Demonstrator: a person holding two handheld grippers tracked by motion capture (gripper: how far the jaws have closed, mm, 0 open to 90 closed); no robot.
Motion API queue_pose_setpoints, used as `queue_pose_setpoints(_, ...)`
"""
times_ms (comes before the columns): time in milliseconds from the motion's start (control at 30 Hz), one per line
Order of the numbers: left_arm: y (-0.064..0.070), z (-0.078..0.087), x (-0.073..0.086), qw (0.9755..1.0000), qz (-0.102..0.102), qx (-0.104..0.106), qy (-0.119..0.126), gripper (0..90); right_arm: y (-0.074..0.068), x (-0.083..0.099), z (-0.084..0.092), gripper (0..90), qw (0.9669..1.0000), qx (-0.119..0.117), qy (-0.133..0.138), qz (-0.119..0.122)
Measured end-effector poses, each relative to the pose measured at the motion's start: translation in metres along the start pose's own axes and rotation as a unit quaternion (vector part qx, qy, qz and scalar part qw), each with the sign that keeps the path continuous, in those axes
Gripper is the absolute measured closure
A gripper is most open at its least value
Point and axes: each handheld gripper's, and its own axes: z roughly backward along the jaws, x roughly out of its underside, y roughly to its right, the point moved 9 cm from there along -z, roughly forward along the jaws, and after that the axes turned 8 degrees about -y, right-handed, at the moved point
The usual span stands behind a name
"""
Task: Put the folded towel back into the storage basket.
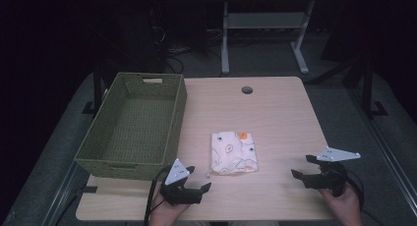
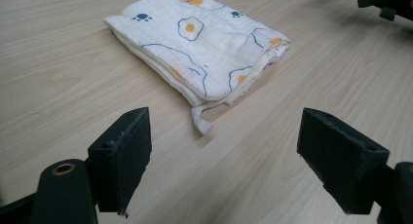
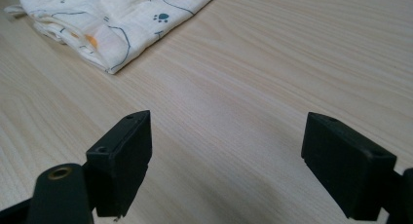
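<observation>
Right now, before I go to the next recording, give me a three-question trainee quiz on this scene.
1. True or false: the folded cloth lies inside the basket.
2. Which gripper is nearer the cloth: A) left gripper B) right gripper?
3. Fill in: both grippers' jaws are ____.

Key: 1. False; it lies on the table, right of the basket. 2. A. 3. Open, with nothing between them.
</observation>
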Motion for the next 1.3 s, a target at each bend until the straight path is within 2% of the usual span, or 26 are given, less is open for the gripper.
queue_pose_setpoints(300,0.002,-0.004,-0.009,0.9999,0.005,0.014,-0.009,20.1,0.001,0.0,0.0,18.3,1.0,-0.002,0.0,0.0)
queue_pose_setpoints(633,0.001,-0.011,-0.021,0.9995,-0.006,0.009,-0.03,20.3,0.001,-0.004,-0.005,17.9,1.0,-0.004,-0.001,0.008)
queue_pose_setpoints(933,0.006,-0.031,-0.046,0.9986,-0.02,0.013,-0.048,20.5,-0.002,-0.007,-0.007,17.9,0.9999,-0.005,-0.003,0.015)
queue_pose_setpoints(1300,0.004,-0.047,-0.064,0.9967,-0.035,0.009,-0.073,22.2,-0.003,-0.007,-0.006,17.9,0.9999,-0.008,-0.001,0.015)
